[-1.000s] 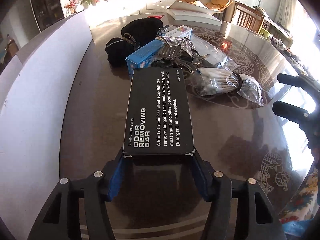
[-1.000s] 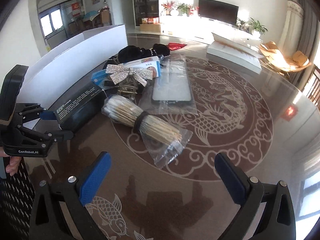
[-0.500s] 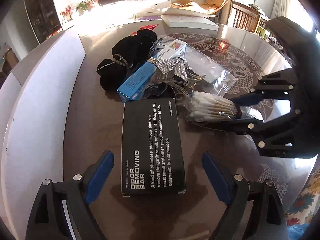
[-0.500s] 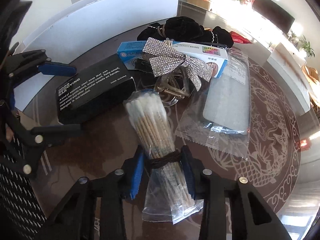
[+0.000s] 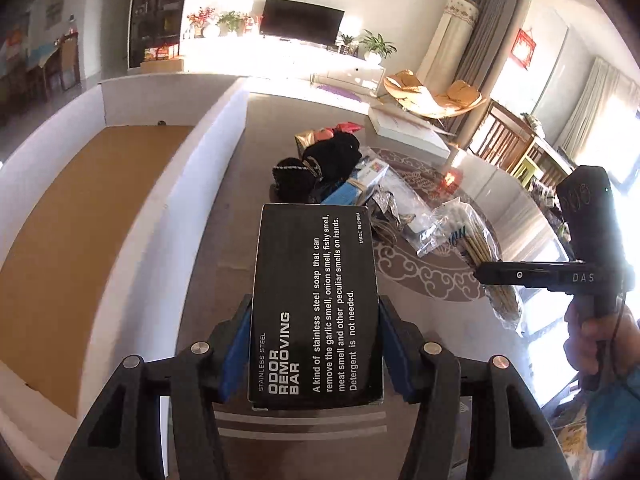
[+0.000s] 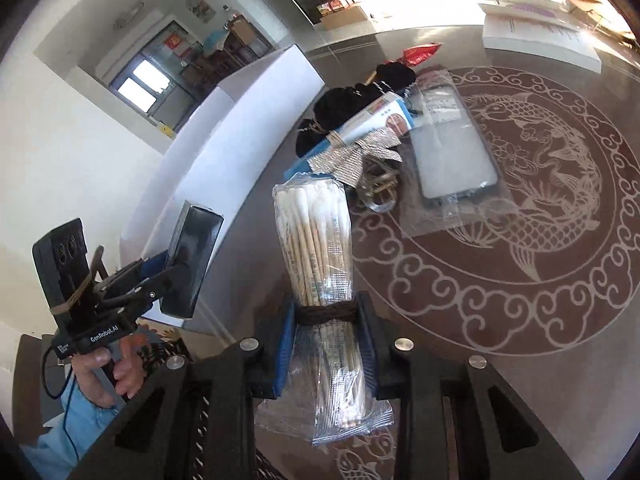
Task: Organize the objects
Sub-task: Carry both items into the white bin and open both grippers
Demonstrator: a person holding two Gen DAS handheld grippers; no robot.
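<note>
Right now, both hands loaded, mid-carry.
Left gripper (image 5: 314, 344): jaws have just been closing, now clamped on the black box (image 5: 316, 300) w/ blue pads on its long sides, near the end by the camera; box sticks out fwd, lifted off the table (image 5: 224, 240).
Right gripper (image 6: 326, 344): jaws have just been closing, now narrow and squeezing the cotton swab pack (image 6: 316, 248) at its dark band; pack held clear of the table, loose bag end hanging below the pads.
Landmark: white carton (image 5: 132, 216), open, brown floor bare.
Black box vs carton: just beside its near wall, not over the opening yet.
Swab pack vs carton: further out, on the side away from it.
Rest pile (image 5: 332, 176): pouches, blue box, glitter bow, bagged phone case; beyond the black box, well apart from carton wall.
Step, judged: carry both into the carton.
Do it well: lift the box above the wall before crossing; keep it level, grip is at one end so it may droop. Bring swabs 2nd, so grippers don't clash. Lower to the floor before letting go.
</note>
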